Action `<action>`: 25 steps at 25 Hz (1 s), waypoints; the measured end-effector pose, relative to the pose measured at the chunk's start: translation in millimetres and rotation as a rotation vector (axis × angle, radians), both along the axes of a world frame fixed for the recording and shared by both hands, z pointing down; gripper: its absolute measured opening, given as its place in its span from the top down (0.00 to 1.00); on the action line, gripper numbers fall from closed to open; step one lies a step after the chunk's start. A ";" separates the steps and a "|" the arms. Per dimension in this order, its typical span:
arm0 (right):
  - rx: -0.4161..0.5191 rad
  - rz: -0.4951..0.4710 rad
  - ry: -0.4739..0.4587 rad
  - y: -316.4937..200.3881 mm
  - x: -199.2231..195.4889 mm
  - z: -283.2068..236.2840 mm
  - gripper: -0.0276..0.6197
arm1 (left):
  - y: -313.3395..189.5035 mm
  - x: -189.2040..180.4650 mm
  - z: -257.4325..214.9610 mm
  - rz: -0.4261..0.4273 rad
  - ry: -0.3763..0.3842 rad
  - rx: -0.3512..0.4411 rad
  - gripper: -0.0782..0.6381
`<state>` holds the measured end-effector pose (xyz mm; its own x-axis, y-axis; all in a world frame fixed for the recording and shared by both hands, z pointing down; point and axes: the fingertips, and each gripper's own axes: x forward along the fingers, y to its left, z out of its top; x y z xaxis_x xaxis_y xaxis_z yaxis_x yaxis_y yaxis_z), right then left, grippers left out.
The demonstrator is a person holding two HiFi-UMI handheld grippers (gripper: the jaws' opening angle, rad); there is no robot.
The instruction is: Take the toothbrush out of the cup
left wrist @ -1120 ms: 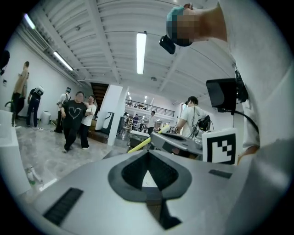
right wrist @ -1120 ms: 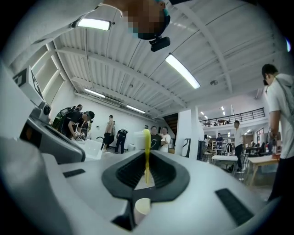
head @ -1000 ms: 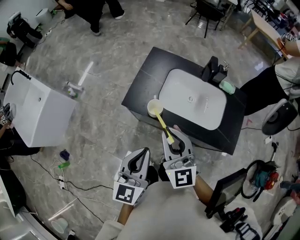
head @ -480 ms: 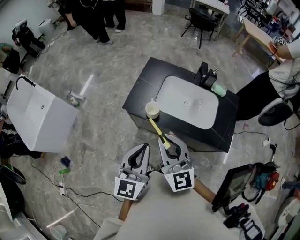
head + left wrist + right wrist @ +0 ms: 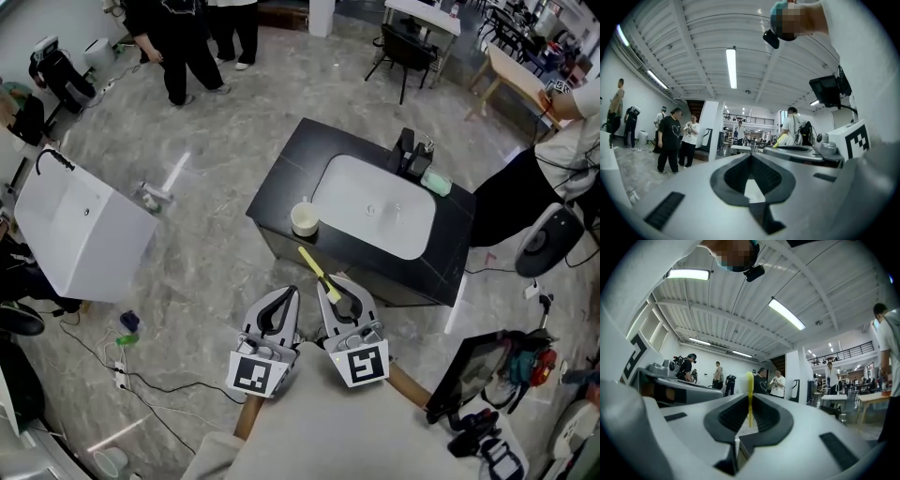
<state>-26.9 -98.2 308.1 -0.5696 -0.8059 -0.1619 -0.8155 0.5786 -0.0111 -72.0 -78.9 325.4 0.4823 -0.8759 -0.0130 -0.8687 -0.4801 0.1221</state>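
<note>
Extraction step looks essentially done. Right gripper (image 5: pixel 334 291) has its jaws nearly closed, pinching the yellow toothbrush (image 5: pixel 318 271) by one end. The right gripper view shows the thin yellow shaft clamped edge-on between the pads, sticking out ahead of them.

Toothbrush position vs the cup (image 5: pixel 304 218): fully outside it. The free end points back toward the cup but sits apart from the rim, on your side of it. The rest of the shaft runs away from the cup down to your jaws. Can't tell which end is the bristle end.

The cup stands upright at the near corner of the black counter (image 5: pixel 281 178), just beside the white basin (image 5: pixel 375 211), and looks empty from above.

Left gripper (image 5: pixel 286 302) sits well back from the cup, beside the right one. Its pads meet at the tips with nothing between them, so it's idle.

Next move, my read:
- Keep the pinch as is. The grip is near one end, so the brush could pivot if you loosen it.
- Keep the free end away from the cup rim.
- If you want a set-down, the bare counter beside the cup looks like the obvious spot. Lower it flat before opening.
</note>
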 end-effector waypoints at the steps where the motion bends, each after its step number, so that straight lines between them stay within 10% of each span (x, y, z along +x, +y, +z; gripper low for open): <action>1: 0.001 -0.001 0.002 0.2 0.6 -0.8 0.91 | 0.0 -0.1 -1.1 0.001 -0.002 0.004 0.88; 25: -0.076 -0.068 0.008 37.3 8.2 8.4 0.91 | 31.2 7.6 11.0 0.010 -0.002 -0.034 0.89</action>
